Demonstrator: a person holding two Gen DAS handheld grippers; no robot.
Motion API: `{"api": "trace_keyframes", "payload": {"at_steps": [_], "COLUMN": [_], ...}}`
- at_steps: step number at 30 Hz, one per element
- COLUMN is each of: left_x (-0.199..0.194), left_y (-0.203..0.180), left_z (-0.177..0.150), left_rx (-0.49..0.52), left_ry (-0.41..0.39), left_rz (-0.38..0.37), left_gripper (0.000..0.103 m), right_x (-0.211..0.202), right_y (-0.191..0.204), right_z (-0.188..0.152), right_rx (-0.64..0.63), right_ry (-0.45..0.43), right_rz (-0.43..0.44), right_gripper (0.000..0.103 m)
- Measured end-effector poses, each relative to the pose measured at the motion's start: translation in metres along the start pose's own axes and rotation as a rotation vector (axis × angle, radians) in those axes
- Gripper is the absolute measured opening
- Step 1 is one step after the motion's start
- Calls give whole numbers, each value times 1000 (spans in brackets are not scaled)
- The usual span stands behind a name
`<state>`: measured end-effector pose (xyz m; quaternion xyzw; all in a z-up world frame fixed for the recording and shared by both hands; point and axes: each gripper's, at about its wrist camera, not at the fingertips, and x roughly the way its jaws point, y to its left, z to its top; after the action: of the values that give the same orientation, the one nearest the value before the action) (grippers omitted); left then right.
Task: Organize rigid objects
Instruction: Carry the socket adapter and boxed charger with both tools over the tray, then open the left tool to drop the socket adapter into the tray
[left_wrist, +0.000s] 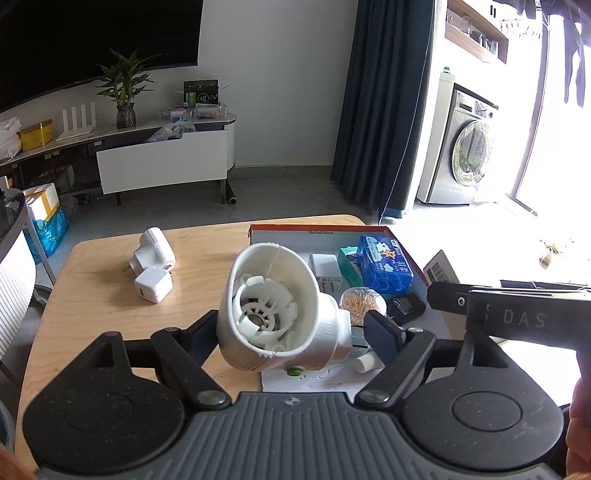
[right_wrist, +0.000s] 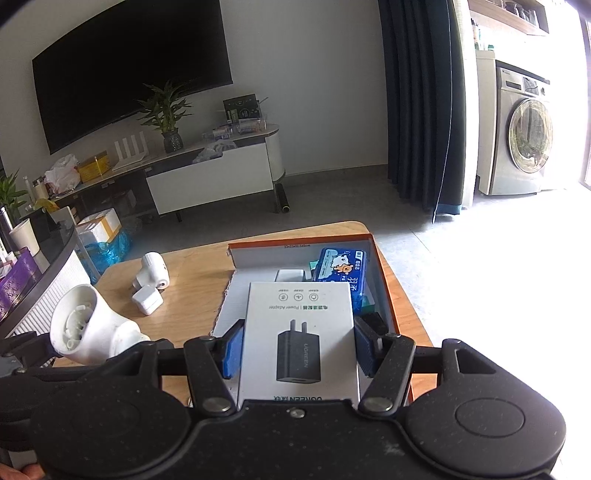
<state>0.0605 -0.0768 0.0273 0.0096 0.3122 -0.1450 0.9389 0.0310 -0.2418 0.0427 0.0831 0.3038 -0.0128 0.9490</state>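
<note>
1. The left gripper clamps a white plastic lamp-like device, its open bell end showing ribbed inner parts, held above the wooden table at the edge of the orange-rimmed cardboard box.
2. The right gripper grips a white UGREEN power adapter box over that cardboard box.
3. Inside lie a blue case, a white charger and a toothpick jar.
4. Two white plug adapters sit apart on the table.
</note>
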Motion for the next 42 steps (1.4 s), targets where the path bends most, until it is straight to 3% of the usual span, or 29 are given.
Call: {"api": "trace_keyframes", "payload": {"at_steps": [12, 13, 14, 15, 19, 25, 31, 33, 34, 36, 42], "left_x": [9, 10, 11, 12, 20, 27, 17, 16, 17, 20, 40], "left_y": [-12, -13, -14, -15, -17, 12, 48, 57, 62, 70, 69], "left_z": [1, 1, 1, 1, 1, 7, 13, 9, 6, -3, -28], "left_rx": [34, 35, 39, 43, 49, -70, -130, -134, -130, -141, -110], "left_ry": [9, 12, 12, 18, 30, 39, 11, 16, 22, 47, 134], "left_rz": [-29, -33, -41, -45, -79, -59, 14, 43, 60, 98, 93], "left_gripper": [85, 83, 64, 59, 59, 59, 66, 72, 80, 86, 99], "right_x": [3, 4, 4, 5, 9, 15, 22, 24, 25, 27, 31], "right_y": [-12, -13, -14, -14, -16, -18, -16, -14, -13, -13, -13], "right_z": [2, 2, 2, 2, 4, 2, 0, -1, -1, -3, -4], "right_rx": [17, 19, 21, 23, 27, 33, 40, 34, 36, 37, 37], "right_ry": [0, 0, 1, 1, 7, 23, 36, 39, 42, 47, 59], "right_rz": [-15, -17, -19, -21, -26, -36, -27, -21, -18, -14, -14], "right_gripper": [71, 71, 71, 71, 71, 71, 71, 71, 71, 71, 71]}}
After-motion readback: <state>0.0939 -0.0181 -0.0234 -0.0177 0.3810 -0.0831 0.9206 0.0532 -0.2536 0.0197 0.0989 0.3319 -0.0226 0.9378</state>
